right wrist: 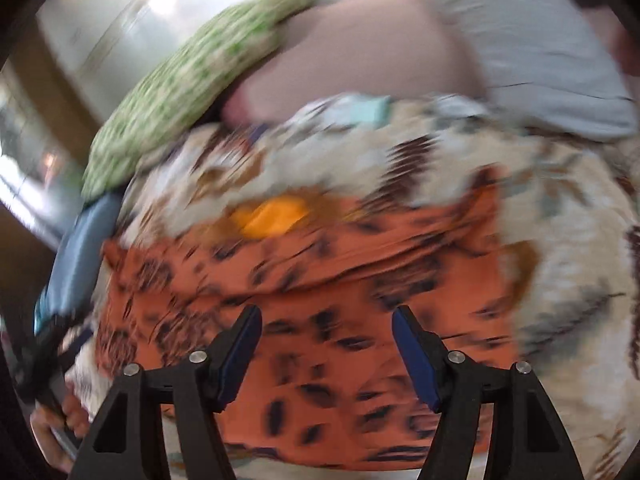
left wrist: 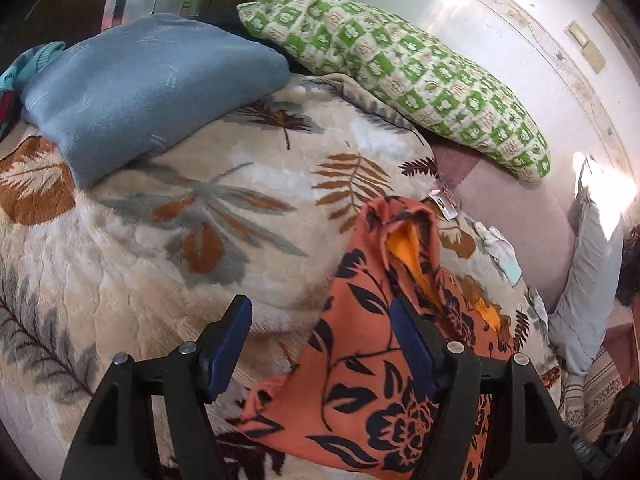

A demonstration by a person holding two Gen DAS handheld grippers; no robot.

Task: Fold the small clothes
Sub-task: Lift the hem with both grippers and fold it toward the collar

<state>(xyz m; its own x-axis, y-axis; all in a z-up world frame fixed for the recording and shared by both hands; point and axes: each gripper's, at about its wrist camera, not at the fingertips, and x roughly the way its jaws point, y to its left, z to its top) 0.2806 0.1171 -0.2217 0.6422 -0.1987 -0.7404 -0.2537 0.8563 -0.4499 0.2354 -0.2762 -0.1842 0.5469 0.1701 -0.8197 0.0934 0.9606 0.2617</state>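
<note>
An orange garment (left wrist: 360, 360) printed with dark flowers and leaves lies crumpled on a leaf-patterned blanket (left wrist: 160, 240) that covers the bed, its brighter yellow-orange lining (left wrist: 408, 248) showing through an opening near the top. In the left wrist view the garment sits toward the lower right, bunched into a raised peak, and it runs under and between the blue-padded fingers of the left tool (left wrist: 320, 344), which stands spread wide with nothing pinched; the right finger lies over the cloth while the left finger hangs above bare blanket. The right wrist view is heavily blurred, but the same orange garment (right wrist: 320, 280) fills the middle of it, with the yellow lining (right wrist: 276, 216) showing at its far edge, and the right tool (right wrist: 326, 352) hovers over it, fingers also spread apart and gripping nothing. Whether either tool touches the cloth cannot be told. Beyond the garment, a folded blue blanket (left wrist: 140, 88) rests on the leaf-patterned blanket at the far left, and a green-and-white checked pillow (left wrist: 400, 76) lies beside it, slanting toward the right along the pale wall (left wrist: 500, 40). A small white and pale-blue cloth (left wrist: 500, 252) sits near the blanket's right edge, just past the garment, and a grey pillow (left wrist: 588, 288) leans further right. A pink sheet (left wrist: 508, 200) shows between the blanket and the checked pillow
</note>
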